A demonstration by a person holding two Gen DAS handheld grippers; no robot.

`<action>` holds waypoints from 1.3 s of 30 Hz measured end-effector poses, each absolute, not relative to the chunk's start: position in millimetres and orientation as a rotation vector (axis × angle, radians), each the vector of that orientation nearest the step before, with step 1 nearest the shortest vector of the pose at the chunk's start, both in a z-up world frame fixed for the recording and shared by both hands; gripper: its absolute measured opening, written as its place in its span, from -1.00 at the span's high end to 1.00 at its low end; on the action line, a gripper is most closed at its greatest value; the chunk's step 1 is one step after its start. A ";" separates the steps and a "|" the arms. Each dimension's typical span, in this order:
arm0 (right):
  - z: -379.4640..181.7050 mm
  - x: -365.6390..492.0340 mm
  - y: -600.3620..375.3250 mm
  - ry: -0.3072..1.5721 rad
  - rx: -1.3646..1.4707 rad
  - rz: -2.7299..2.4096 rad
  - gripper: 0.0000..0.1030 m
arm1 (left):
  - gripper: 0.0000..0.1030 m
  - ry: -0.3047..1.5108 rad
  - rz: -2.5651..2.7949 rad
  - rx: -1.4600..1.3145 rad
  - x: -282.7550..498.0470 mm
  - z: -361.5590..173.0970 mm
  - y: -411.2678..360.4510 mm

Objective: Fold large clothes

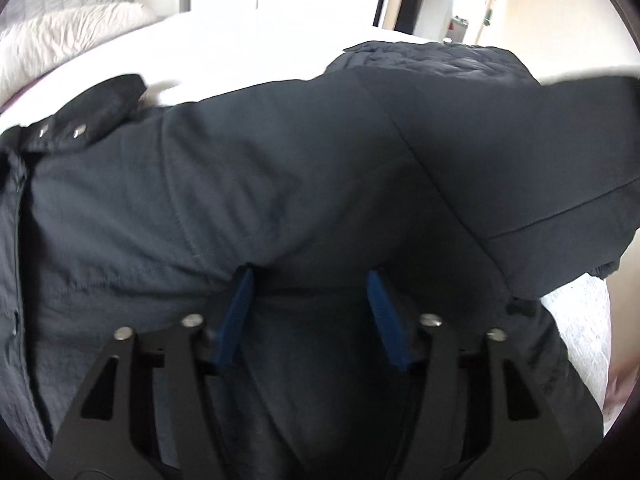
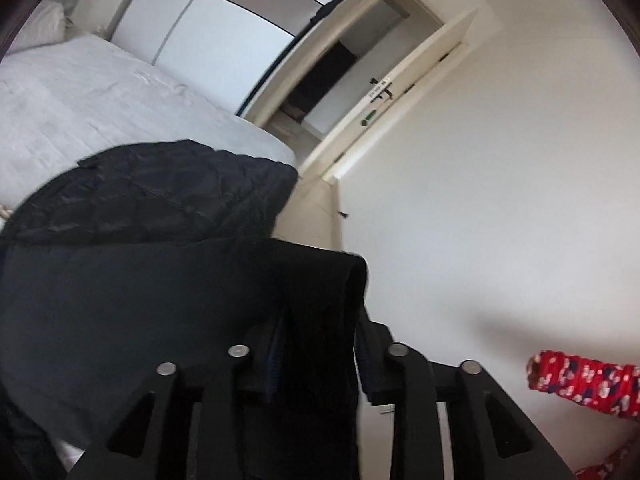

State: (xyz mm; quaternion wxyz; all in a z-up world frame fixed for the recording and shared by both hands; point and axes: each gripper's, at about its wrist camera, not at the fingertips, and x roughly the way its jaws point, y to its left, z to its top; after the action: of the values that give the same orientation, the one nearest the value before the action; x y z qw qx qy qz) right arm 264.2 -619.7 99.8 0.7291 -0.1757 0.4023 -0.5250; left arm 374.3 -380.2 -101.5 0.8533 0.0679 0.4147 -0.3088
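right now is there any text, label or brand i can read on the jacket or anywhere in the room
None can be read.
Dark jacket: no visible label or brand; its snap buttons are plain.
Door handle plate: dark marks, too small and blurred to read.

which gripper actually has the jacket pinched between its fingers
The right gripper: a fold of the dark jacket sits between its fingers. The left gripper is spread open, only pressing against the fabric.
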 end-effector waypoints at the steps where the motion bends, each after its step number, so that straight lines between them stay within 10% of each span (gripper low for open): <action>1: 95.0 269.0 -624.7 0.888 -0.422 -1.215 0.16 | -0.41 0.872 -0.670 0.141 372.3 -97.0 -380.9; 14: 45.4 307.3 -469.1 0.824 -0.001 -0.491 -0.33 | -0.48 0.908 -0.563 0.183 363.4 -77.8 -257.0; 27: -102.9 346.0 -367.1 0.949 0.072 -0.265 -0.35 | -0.63 0.839 -0.180 0.380 392.4 -124.5 -7.6; 39: -73.0 273.1 -321.3 0.889 0.032 -0.205 -0.49 | -0.79 0.874 0.000 0.006 285.9 -56.7 201.9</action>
State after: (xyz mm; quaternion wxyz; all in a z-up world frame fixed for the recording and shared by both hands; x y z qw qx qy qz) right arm 273.1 -321.3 -73.0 0.8977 0.0156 0.4291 -0.0990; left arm 285.9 201.9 -56.7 0.9061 0.0029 0.4231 -0.0001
